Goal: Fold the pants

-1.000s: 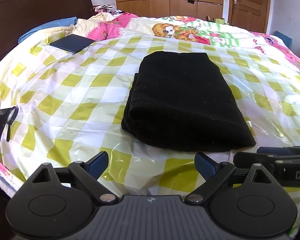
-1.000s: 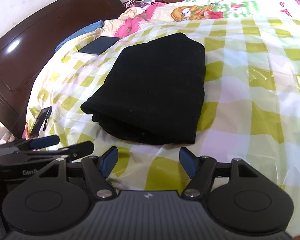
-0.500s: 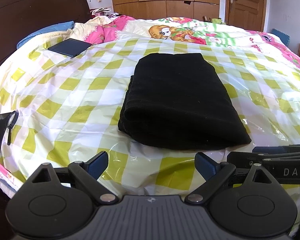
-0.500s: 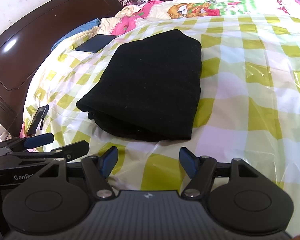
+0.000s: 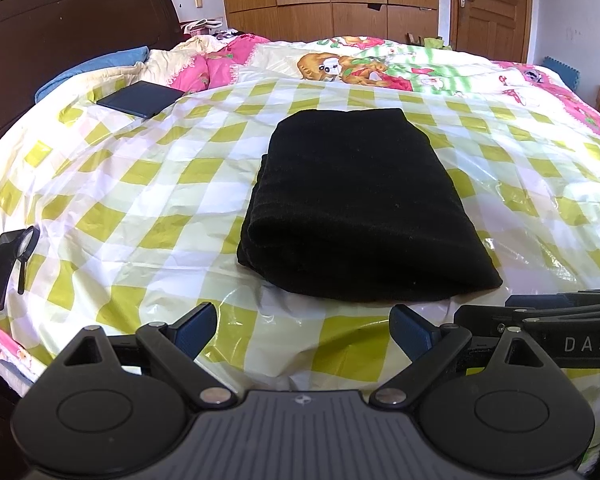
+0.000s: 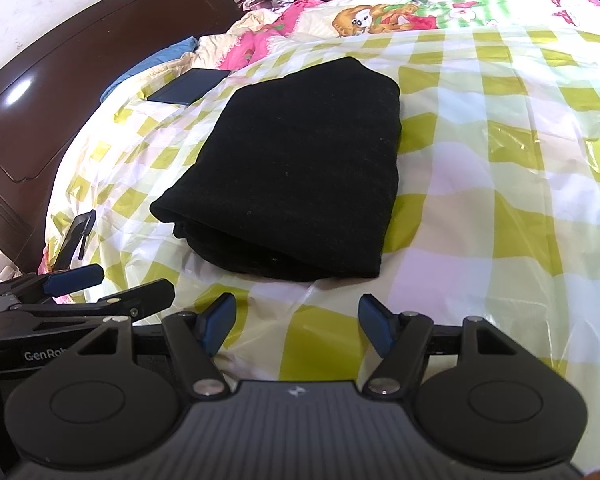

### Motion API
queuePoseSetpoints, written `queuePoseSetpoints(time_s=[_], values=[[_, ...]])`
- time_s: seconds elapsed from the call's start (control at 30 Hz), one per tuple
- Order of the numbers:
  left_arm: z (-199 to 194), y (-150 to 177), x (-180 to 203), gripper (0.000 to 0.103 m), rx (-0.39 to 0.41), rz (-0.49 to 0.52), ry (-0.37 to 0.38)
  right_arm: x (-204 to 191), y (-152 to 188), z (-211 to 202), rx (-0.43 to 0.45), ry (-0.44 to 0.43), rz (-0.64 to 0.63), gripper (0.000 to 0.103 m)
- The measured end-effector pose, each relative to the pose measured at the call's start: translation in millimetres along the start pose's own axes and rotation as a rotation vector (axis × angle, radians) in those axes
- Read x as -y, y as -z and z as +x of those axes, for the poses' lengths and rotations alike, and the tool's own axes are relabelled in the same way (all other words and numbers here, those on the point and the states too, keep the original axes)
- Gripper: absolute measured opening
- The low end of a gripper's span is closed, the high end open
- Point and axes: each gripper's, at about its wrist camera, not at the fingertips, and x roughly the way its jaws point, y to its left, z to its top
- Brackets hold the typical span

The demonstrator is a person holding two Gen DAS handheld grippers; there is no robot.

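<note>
The black pants (image 5: pixel 356 208) lie folded into a thick rectangle on the yellow-and-white checked plastic sheet (image 5: pixel 140 208) over the bed; they also show in the right wrist view (image 6: pixel 296 168). My left gripper (image 5: pixel 303 330) is open and empty, held just short of the pants' near folded edge. My right gripper (image 6: pixel 298 320) is open and empty, also just short of that edge. Each gripper shows at the side of the other's view, the right one (image 5: pixel 560 310) and the left one (image 6: pixel 112 288).
A dark flat notebook (image 5: pixel 142 98) lies at the far left by the pillows. A phone with a magnifying glass (image 5: pixel 8 264) rests at the left bed edge. A dark wooden headboard (image 6: pixel 60 92) stands on the left; wardrobes and a door stand behind.
Both grippers have drawn back and risen slightly from the pants; the folded pants sit a little farther away. The pants have not moved.
</note>
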Motion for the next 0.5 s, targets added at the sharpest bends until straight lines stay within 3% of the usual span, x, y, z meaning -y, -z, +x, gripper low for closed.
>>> queuePoseSetpoints(time_s=[0.5], values=[[-0.7, -0.8, 0.1, 0.103, 0.005, 0.006, -0.005, 0.8, 0.3, 0.0, 0.000, -0.002, 0.001, 0.069]])
